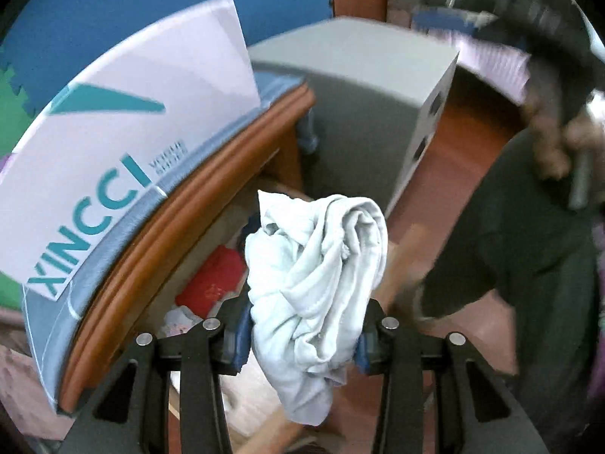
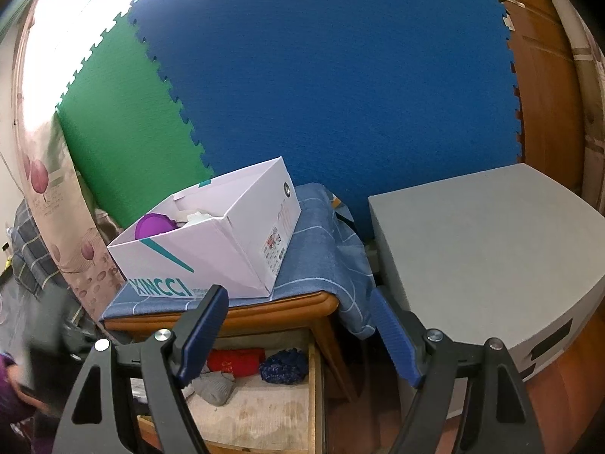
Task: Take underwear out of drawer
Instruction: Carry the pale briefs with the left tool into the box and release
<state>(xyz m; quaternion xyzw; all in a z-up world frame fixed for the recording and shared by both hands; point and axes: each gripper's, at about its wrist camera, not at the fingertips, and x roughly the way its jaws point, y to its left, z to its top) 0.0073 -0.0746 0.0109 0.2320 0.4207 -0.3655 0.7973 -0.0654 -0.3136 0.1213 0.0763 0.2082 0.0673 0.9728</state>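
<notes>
Looking down the left wrist view, the left gripper (image 1: 302, 344) pinches a crumpled pale cotton underwear bundle (image 1: 317, 265) between its jaws, long axis running away from them, above the open drawer (image 1: 211, 249). From the right wrist view, the right gripper (image 2: 302, 333) hangs with jaws spread, empty, farther from the garment, over the wooden drawer's red and blue knits.

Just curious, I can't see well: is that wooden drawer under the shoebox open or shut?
Open. The drawer is pulled out from under the nightstand top, and its inside shows a red cloth, a blue bundle and a grey sock.
</notes>
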